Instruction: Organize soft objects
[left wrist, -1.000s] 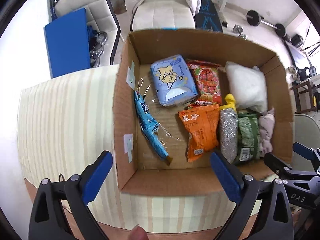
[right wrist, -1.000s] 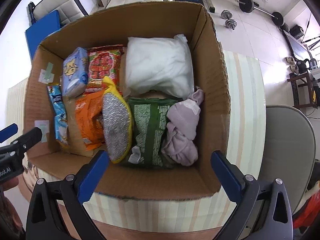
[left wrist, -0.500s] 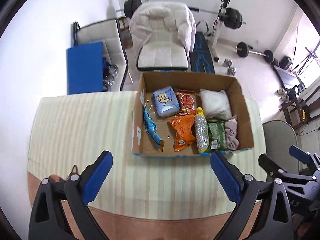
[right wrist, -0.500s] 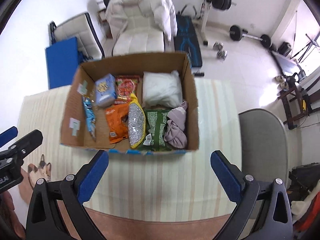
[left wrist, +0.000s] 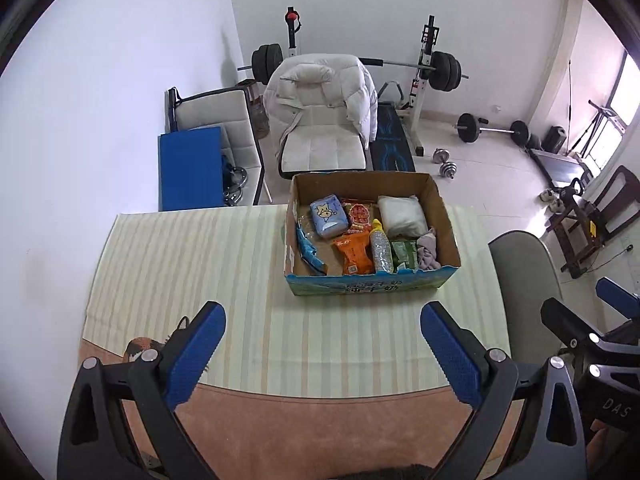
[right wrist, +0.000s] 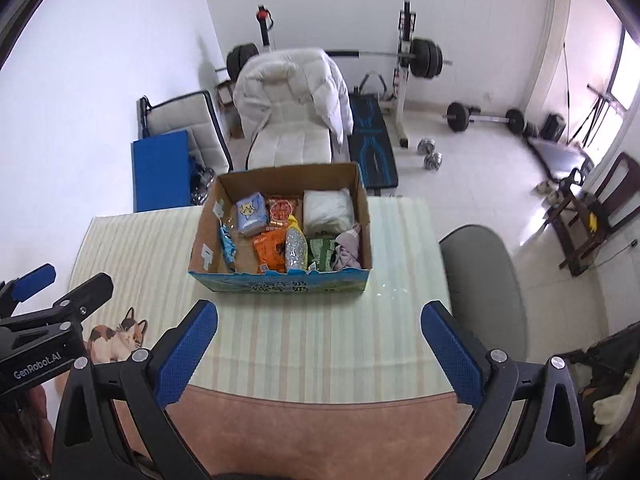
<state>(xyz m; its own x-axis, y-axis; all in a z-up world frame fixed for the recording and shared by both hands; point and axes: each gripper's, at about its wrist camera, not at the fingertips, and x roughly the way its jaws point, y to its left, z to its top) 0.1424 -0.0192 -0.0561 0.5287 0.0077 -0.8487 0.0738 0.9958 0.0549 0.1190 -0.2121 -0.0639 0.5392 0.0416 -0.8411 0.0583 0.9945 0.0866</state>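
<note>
Soft stuff is all sitting inside the cardboard box (left wrist: 370, 282), which is on the striped tabletop (left wrist: 192, 264) well ahead of our left claw (left wrist: 322, 350) and a bit off to its right; from our right claw (right wrist: 318, 346) it's ahead and slightly left (right wrist: 280, 282). Both claws are wide apart with nothing between the blue pads, hanging over the near edge of the tabletop, well clear of the box. Inside the box, on the far side from the claws, we've got a light blue tissue pack (left wrist: 328, 216), a red snack bag (left wrist: 359, 214) right beside it, and a white pillowy bag (left wrist: 402, 216) in the far right corner. Nearer to us there's a thin blue wrapper (left wrist: 308, 250) along the left wall, an orange snack bag (left wrist: 354, 254), a silvery scrubber with a yellow top (left wrist: 380, 250), a green packet (left wrist: 406, 254) and a crumpled pinkish cloth (left wrist: 428, 250) in the near right corner, all packed touching each other. We can see our right claw poking in at the right edge of the left view, and a cat picture (right wrist: 116, 338) on the tabletop just left of the right claw. Beyond the box there's a white padded chair (left wrist: 322, 120) and a barbell rack (left wrist: 426, 68).
</note>
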